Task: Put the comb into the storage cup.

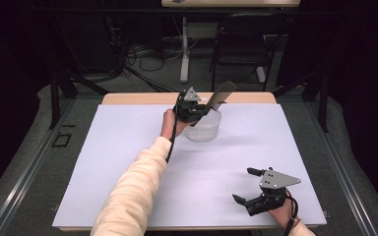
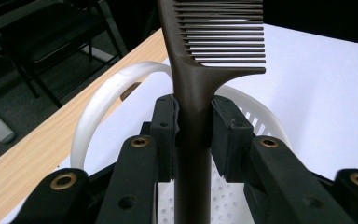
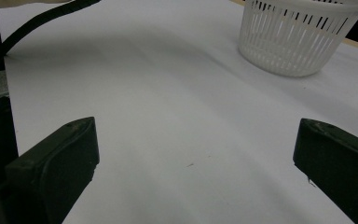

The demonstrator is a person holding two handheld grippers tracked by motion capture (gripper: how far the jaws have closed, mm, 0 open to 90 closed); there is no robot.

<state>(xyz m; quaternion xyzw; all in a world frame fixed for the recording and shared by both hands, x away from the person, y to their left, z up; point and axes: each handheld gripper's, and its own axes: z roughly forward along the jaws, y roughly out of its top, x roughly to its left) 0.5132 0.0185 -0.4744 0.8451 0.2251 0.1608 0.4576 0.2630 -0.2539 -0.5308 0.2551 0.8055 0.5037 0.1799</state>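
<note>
The left gripper [image 1: 195,109] pinches the brown comb [image 2: 200,84] by its handle, teeth end up toward one o'clock, right over the white basket [image 1: 204,129] at the far middle of the table [image 1: 128,147]. To place it well, I would lower the handle end straight inside the rim, clear of the white ring [image 2: 102,100] at the basket's nine o'clock side, and only then loosen the pinch. The right gripper [image 1: 248,189] rests at five o'clock with jaws spread wide, holding nothing.

Left tongs [image 1: 200,109] clamped at arm's reach, far side; right tongs [image 1: 246,186] agape, low and near.
</note>
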